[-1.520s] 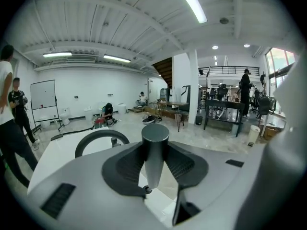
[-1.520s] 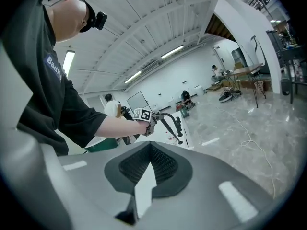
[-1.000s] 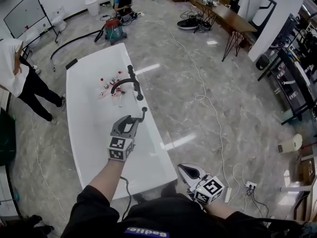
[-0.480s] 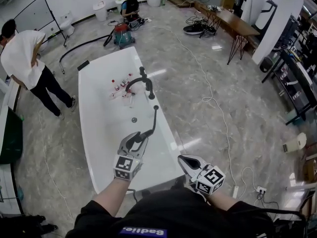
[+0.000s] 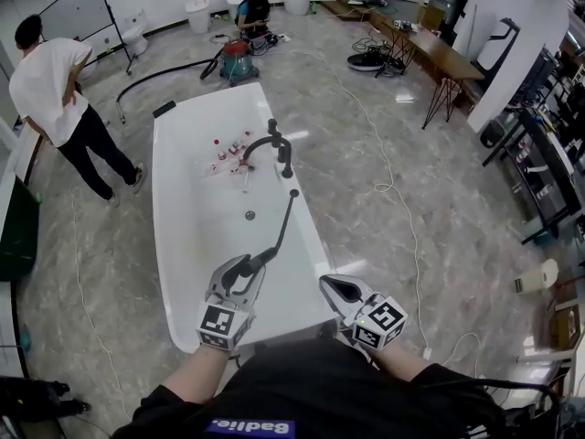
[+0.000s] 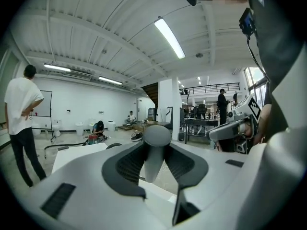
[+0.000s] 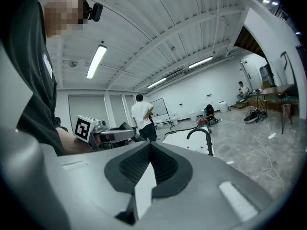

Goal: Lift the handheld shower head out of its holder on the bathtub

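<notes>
The handheld shower head (image 5: 281,227) is a slim black wand, and it slants up over the near end of the white bathtub (image 5: 166,199). My left gripper (image 5: 245,267) is shut on its lower end. In the left gripper view the wand's grey handle (image 6: 155,147) stands clamped between the ribbed pads. The wand is well clear of the black faucet (image 5: 277,144) on the tub's right rim. My right gripper (image 5: 335,290) hangs shut and empty just off the tub's near right corner, and its jaws meet in the right gripper view (image 7: 149,147).
Small bottles (image 5: 228,149) lie in the tub by the faucet, and a drain (image 5: 249,215) lies mid-tub. A person in white (image 5: 55,90) stands left of the tub. A vacuum (image 5: 239,62) and a crouching person (image 5: 256,12) are beyond it. Cables (image 5: 393,190) cross the floor at right.
My left gripper has drawn the shower wand back from the faucet toward the tub's near end. The right gripper has shifted a little. The person in white has come further into view.
</notes>
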The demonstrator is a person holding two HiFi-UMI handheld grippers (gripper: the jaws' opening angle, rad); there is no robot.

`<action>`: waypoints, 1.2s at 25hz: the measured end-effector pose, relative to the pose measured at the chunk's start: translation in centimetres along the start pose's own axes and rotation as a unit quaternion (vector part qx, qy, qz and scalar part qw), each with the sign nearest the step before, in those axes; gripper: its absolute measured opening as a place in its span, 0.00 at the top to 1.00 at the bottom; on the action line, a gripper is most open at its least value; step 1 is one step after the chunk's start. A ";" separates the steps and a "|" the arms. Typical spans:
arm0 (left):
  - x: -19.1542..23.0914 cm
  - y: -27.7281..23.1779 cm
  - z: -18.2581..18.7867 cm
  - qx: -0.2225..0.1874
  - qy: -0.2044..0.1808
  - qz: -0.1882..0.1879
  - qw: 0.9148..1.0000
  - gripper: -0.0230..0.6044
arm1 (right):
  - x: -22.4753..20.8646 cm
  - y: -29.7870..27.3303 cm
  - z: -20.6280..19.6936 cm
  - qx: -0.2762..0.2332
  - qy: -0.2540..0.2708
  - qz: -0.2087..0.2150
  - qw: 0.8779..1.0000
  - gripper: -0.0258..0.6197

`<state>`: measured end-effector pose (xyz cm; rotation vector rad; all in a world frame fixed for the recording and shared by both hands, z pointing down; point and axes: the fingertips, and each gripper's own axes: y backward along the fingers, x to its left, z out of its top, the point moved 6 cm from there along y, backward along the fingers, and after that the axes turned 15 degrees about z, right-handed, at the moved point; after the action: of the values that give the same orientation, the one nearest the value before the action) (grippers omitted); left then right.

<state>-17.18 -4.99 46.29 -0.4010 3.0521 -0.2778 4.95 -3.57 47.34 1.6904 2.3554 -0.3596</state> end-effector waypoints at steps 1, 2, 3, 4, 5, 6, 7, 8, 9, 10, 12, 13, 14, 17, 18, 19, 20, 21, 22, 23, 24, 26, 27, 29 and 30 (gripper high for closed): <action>0.3 0.7 0.1 0.000 0.003 0.004 1.000 0.75 | 0.3 -0.2 0.0 0.000 0.001 0.002 1.000 0.97; 0.5 1.5 0.2 0.000 0.005 0.006 1.000 0.75 | 0.6 -0.5 0.0 0.001 0.002 0.005 1.000 0.97; 0.7 2.2 0.2 -0.001 0.006 0.007 1.000 0.75 | 1.0 -0.7 -0.2 0.003 0.003 0.008 1.000 0.97; 0.8 2.9 0.2 -0.001 0.007 0.008 1.000 0.75 | 1.3 -1.0 -0.3 0.004 0.004 0.012 1.000 0.97; 0.9 3.5 0.2 -0.001 0.006 0.008 1.000 0.75 | 1.6 -1.2 -0.5 0.005 0.004 0.015 1.000 0.97; 0.9 4.0 0.2 -0.001 0.006 0.008 1.000 0.75 | 1.8 -1.4 -0.6 0.006 0.004 0.018 1.000 0.97; 0.8 4.5 0.3 -0.001 0.007 0.008 1.000 0.75 | 1.9 -1.6 -0.7 0.007 0.004 0.021 1.000 0.97; 0.7 5.0 0.5 -0.001 0.009 0.009 1.000 0.75 | 2.0 -1.7 -0.7 0.007 0.005 0.024 1.000 0.97; 0.6 5.5 0.9 -0.001 0.012 0.010 1.000 0.75 | 2.1 -1.8 -0.7 0.007 0.005 0.026 1.000 0.97; 0.4 6.0 1.3 -0.003 0.015 0.010 1.000 0.75 | 2.2 -1.8 -0.7 0.008 0.006 0.028 1.000 0.97; -0.3 7.0 1.6 -0.006 0.017 0.006 1.000 0.75 | 2.4 -1.9 -0.7 0.010 0.008 0.031 0.999 0.97; -0.7 7.5 1.6 -0.007 0.016 0.002 1.000 0.75 | 2.6 -2.0 -0.7 0.011 0.009 0.033 0.999 0.97; -1.2 7.9 1.7 -0.010 0.015 -0.002 1.000 0.75 | 2.7 -2.0 -0.7 0.012 0.009 0.035 0.999 0.97; -2.7 8.6 1.9 -0.015 0.011 -0.018 1.000 0.75 | 2.9 -2.2 -0.6 0.008 0.005 0.039 0.999 0.97; -3.1 8.7 1.9 -0.016 0.011 -0.021 1.000 0.75 | 3.0 -2.2 -0.5 0.006 0.005 0.041 0.999 0.97; -3.5 8.8 1.9 -0.018 0.010 -0.025 0.999 0.75 | 3.0 -2.2 -0.4 0.005 0.007 0.043 0.999 0.97; -3.7 8.9 2.1 -0.020 0.008 -0.028 0.999 0.75 | 3.0 -2.2 -0.3 0.005 0.008 0.045 0.999 0.97; -4.0 9.0 2.2 -0.022 0.006 -0.031 0.999 0.75 | 3.1 -2.2 -0.3 0.005 0.009 0.048 0.999 0.97; -4.1 9.2 2.4 -0.024 0.004 -0.032 0.999 0.75 | 3.2 -2.1 -0.2 0.005 0.008 0.050 0.999 0.97; -4.1 9.3 2.6 -0.024 0.003 -0.033 0.999 0.75 | 3.4 -2.1 -0.2 0.005 0.007 0.053 0.999 0.97; -4.2 9.5 2.9 -0.023 0.001 -0.034 0.999 0.75 | 3.5 -2.1 -0.1 0.005 0.006 0.054 0.999 0.97; -4.2 9.8 3.4 -0.021 -0.002 -0.036 0.999 0.75 | 3.8 -2.1 0.0 0.007 0.007 0.054 0.998 0.97; -4.3 9.8 3.4 -0.020 -0.002 -0.036 0.999 0.75 | 3.8 -2.2 0.1 0.009 0.007 0.054 0.998 0.97; -4.5 9.7 3.1 -0.016 0.000 -0.038 0.999 0.75 | 3.8 -2.1 0.2 0.012 0.009 0.053 0.998 0.97; -4.7 9.6 3.0 -0.014 0.001 -0.040 0.999 0.75 | 3.7 -2.0 0.2 0.012 0.009 0.052 0.999 0.97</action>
<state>-14.83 4.84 41.70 -0.5271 3.0500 -0.2390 1.85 -0.93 46.12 1.8264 2.2727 -0.3577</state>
